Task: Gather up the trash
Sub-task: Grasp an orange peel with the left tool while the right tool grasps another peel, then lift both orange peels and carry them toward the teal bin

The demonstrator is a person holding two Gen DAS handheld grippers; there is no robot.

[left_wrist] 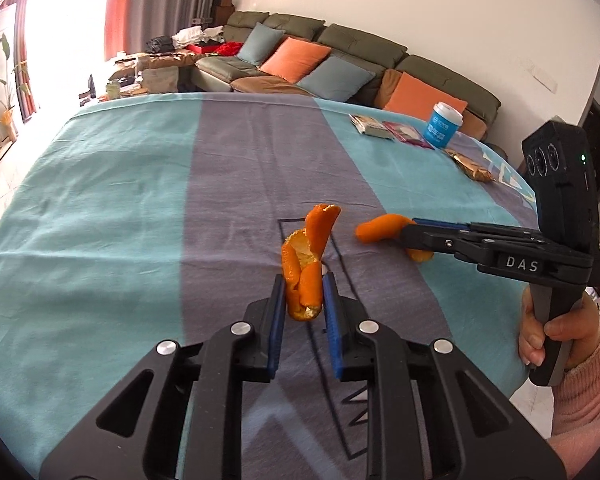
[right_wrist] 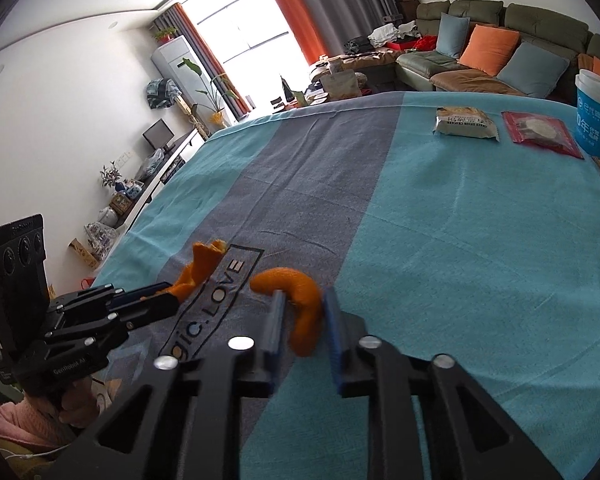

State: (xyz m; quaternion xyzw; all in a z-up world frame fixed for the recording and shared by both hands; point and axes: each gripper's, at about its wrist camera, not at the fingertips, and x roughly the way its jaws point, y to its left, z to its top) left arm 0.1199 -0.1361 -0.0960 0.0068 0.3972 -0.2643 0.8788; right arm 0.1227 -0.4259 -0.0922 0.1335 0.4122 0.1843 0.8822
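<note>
Two pieces of orange peel are held above a teal and grey tablecloth [left_wrist: 100, 220]. My left gripper [left_wrist: 303, 280] is shut on a tall curled peel [left_wrist: 306, 264] that sticks up between its blue pads. From the right wrist view the same peel [right_wrist: 198, 272] pokes out of the left gripper [right_wrist: 168, 294] at the lower left. My right gripper [right_wrist: 302, 296] is shut on a curved peel [right_wrist: 300, 304], which hooks left past the pads. In the left wrist view that curved peel [left_wrist: 380, 228] sits at the tip of the right gripper [left_wrist: 414, 236], held by a hand in a pink sleeve.
At the far right of the tablecloth [right_wrist: 460, 240] lie a white snack packet [right_wrist: 466, 122], a red packet [right_wrist: 542, 132], a gold wrapper [left_wrist: 472, 166] and a blue paper cup [right_wrist: 596, 116]. A sofa [left_wrist: 340, 56] with cushions stands beyond the table.
</note>
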